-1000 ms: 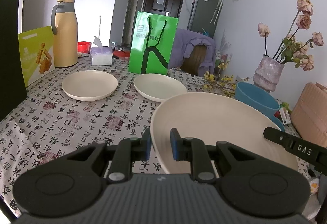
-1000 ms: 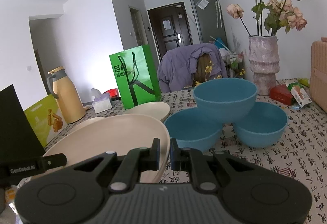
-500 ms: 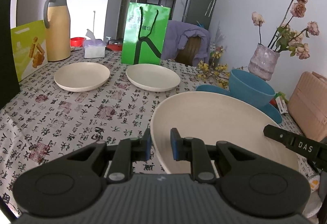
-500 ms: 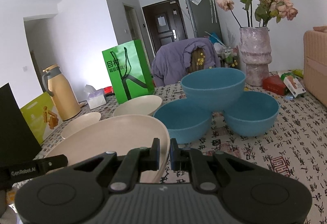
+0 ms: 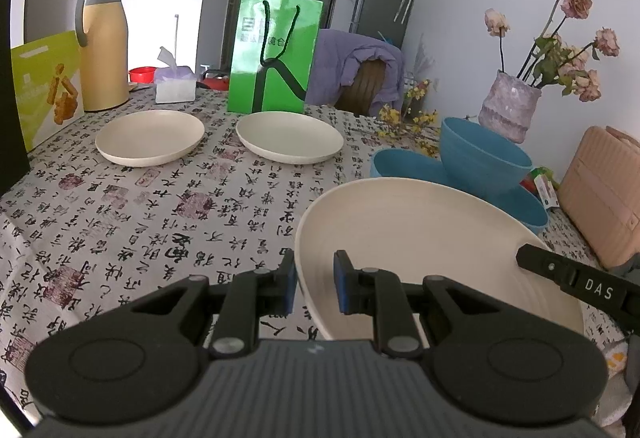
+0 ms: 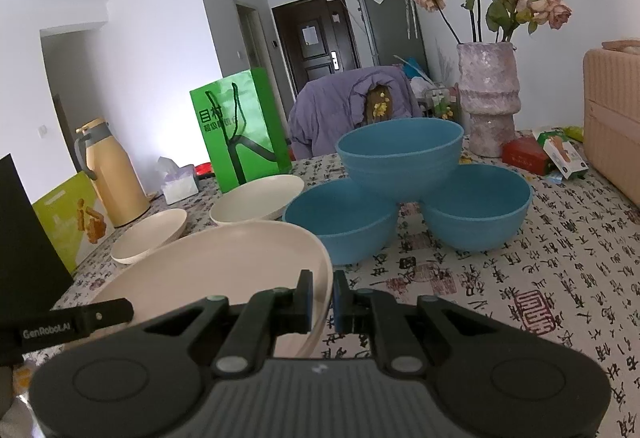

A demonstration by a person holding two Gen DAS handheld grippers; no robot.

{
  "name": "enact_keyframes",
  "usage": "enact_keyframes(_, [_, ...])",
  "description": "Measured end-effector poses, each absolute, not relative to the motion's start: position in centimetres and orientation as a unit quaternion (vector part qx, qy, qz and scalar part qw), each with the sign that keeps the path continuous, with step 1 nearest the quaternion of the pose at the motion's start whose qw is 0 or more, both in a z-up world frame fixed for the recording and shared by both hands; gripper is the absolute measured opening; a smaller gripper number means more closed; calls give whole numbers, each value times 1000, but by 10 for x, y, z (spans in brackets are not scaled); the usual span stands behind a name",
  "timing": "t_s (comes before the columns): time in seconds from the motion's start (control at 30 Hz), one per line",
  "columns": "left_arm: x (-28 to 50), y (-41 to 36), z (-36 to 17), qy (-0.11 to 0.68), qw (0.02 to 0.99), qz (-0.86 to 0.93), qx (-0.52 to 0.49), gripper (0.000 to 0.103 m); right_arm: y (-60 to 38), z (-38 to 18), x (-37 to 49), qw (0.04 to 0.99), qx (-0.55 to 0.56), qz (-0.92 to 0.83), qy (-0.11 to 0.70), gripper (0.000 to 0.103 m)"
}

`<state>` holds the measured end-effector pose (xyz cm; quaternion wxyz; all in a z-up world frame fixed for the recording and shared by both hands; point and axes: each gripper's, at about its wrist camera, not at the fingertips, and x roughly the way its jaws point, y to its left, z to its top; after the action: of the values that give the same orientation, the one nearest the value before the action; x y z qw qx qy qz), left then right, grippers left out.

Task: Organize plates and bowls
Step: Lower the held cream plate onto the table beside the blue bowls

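Observation:
Both grippers hold one large cream plate (image 5: pixel 420 238) (image 6: pixel 208 266) above the table. My left gripper (image 5: pixel 315 288) is shut on its left rim. My right gripper (image 6: pixel 321 300) is shut on its right rim. Two more cream plates lie further back on the cloth, one at the left (image 5: pixel 150 137) (image 6: pixel 150 234) and one in the middle (image 5: pixel 290 137) (image 6: pixel 258 202). Three blue bowls stand right of the plates: two on the table (image 6: pixel 340 218) (image 6: pixel 478 206) and a third (image 6: pixel 400 154) (image 5: pixel 484 162) resting on their rims.
A green paper bag (image 5: pixel 274 58), a tan thermos jug (image 5: pixel 104 46), a tissue box (image 5: pixel 176 84) and a snack box (image 5: pixel 46 86) stand along the back left. A vase of dried roses (image 6: pixel 488 98), small packets (image 6: pixel 560 154) and a pink case (image 6: pixel 612 118) stand at the right.
The held plate and both grippers have sunk slightly toward the table; the far plates and bowls now sit higher in both views. The grips stay the same.

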<state>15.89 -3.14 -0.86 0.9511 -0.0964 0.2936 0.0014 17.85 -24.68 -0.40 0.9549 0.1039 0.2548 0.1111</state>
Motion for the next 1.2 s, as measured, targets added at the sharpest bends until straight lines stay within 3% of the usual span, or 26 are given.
enact_keyframes(1.2, [163, -44, -55, 337, 937, -26, -85, 19, -258, -47, 179, 945, 96, 92, 299, 10])
